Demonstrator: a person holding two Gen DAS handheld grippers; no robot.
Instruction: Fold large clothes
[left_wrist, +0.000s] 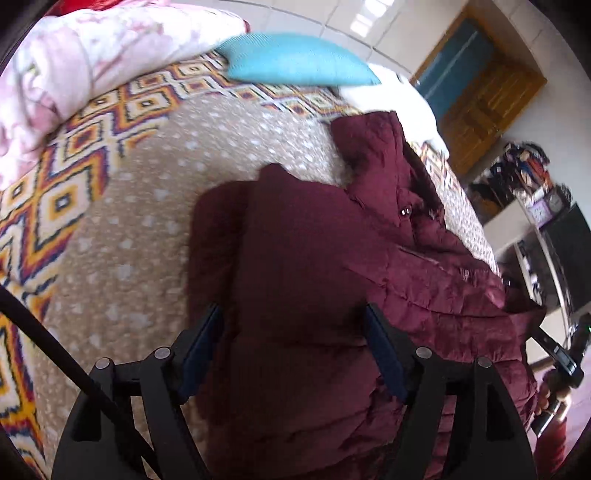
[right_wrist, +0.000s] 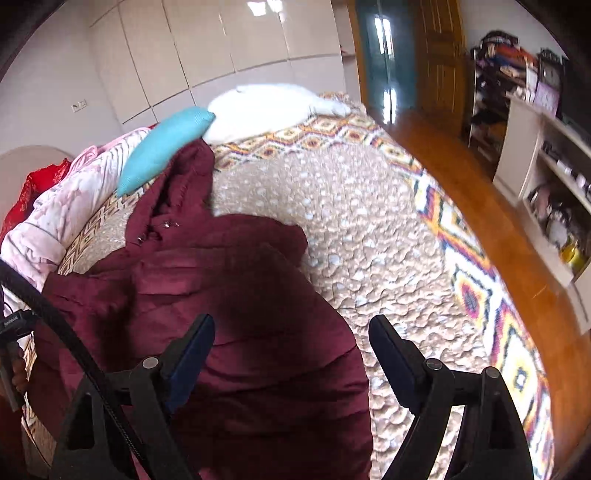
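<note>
A: Bed? Coat?
B: Bed (right_wrist: 369, 229) under a tan dotted blanket with a diamond-pattern border. Maroon puffer coat (left_wrist: 314, 266) lies partly folded on it, hood toward the teal pillow (left_wrist: 299, 61).
A: Free room?
B: Bare blanket right of the coat in the right wrist view; the bed edge drops to wood floor (right_wrist: 498, 206).
A: Left tool?
B: Left tool (left_wrist: 293, 354), fingers spread wide over the coat, gripping nothing.
A: Right?
B: Right tool (right_wrist: 291, 363), fingers wide apart and empty, above the coat's edge.
</note>
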